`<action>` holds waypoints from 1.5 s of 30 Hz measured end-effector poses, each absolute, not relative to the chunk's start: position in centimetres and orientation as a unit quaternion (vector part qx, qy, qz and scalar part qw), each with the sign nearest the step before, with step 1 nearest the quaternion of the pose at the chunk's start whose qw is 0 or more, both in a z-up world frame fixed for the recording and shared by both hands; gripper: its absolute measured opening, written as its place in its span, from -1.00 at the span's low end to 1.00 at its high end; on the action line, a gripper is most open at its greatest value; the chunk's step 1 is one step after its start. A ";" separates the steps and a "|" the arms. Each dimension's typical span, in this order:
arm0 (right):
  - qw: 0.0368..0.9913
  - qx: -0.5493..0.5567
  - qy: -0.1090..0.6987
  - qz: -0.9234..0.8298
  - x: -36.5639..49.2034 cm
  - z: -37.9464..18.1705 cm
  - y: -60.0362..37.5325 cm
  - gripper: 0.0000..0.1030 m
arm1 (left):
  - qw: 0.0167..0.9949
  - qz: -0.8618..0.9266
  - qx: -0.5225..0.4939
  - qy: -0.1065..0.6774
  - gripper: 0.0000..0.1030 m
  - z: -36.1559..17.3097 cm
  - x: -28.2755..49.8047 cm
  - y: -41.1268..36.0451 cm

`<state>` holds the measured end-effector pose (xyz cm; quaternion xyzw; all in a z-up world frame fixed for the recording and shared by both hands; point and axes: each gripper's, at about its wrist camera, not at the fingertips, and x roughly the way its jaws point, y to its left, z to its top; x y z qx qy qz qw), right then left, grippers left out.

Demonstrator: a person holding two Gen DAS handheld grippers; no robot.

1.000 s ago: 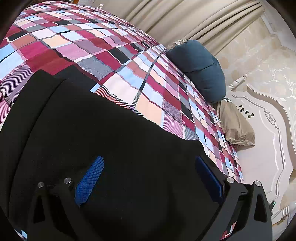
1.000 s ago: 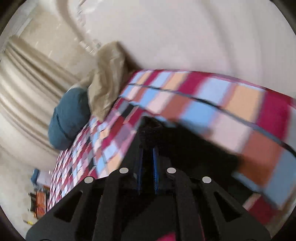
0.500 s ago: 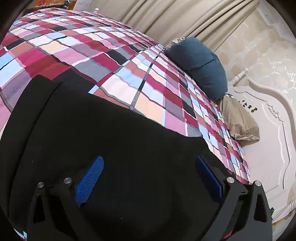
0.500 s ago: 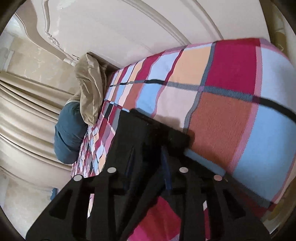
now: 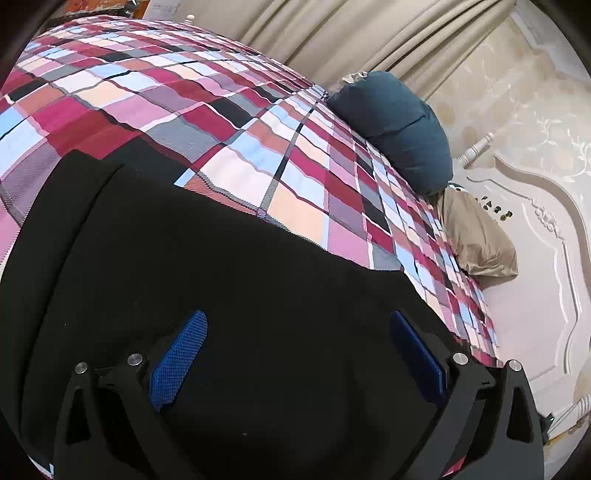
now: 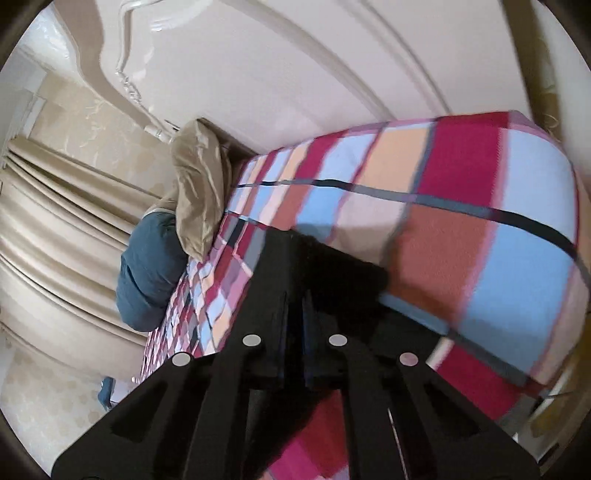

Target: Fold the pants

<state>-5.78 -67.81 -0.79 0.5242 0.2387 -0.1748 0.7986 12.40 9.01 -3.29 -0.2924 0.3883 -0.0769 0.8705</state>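
Note:
Black pants (image 5: 184,266) lie spread flat on the plaid bedspread (image 5: 207,110) and fill the lower half of the left wrist view. My left gripper (image 5: 295,332) is open just above them, blue pads wide apart, holding nothing. In the right wrist view my right gripper (image 6: 294,295) is shut on a bunched edge of the black pants (image 6: 332,269), held slightly above the bedspread (image 6: 461,221) near the bed's corner. The view is motion-blurred.
A dark blue pillow (image 5: 399,122) and a tan pillow (image 5: 476,240) lie at the head of the bed against a white carved headboard (image 5: 535,288). Beige curtains (image 5: 351,33) hang behind. The bed's edge (image 6: 554,332) drops off to the right of the right gripper.
The right gripper has swung and moved with the pinched pants edge; its view shifted from the pillows toward the headboard. The left gripper stayed open over the pants, barely moving.

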 end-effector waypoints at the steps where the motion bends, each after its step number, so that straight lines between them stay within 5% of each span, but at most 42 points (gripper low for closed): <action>1: 0.792 0.526 0.249 -0.182 -5.9 -1.7 -68.1 -0.89 | 0.871 -0.077 -0.291 0.388 0.90 -3.3 12.4 9.0; 11: 0.785 0.523 0.271 -0.194 -6.3 -3.4 -68.6 -0.84 | 0.883 -0.080 -0.248 0.390 0.90 -3.2 12.2 8.0; 20: 0.829 0.434 0.290 -0.202 -7.0 1.5 -69.0 0.29 | 0.894 -0.076 -0.194 0.397 0.90 -2.9 12.2 6.8; 34: 0.829 0.343 0.440 -0.027 3.4 0.8 -72.3 0.36 | 0.901 -0.076 -0.141 0.403 0.90 -3.0 13.1 7.5; 37: 0.819 0.335 0.465 -0.026 4.4 -0.8 -72.4 0.47 | 0.908 -0.083 -0.079 0.404 0.90 -3.5 13.0 6.4; 40: 0.818 0.346 0.459 0.004 4.9 -1.9 -72.3 0.86 | 0.915 -0.077 -0.068 0.389 0.90 -3.8 12.5 6.2; 45: 0.810 0.350 0.466 0.062 5.4 -2.1 -71.7 0.89 | 0.918 -0.083 -0.100 0.374 0.90 -3.8 12.4 7.0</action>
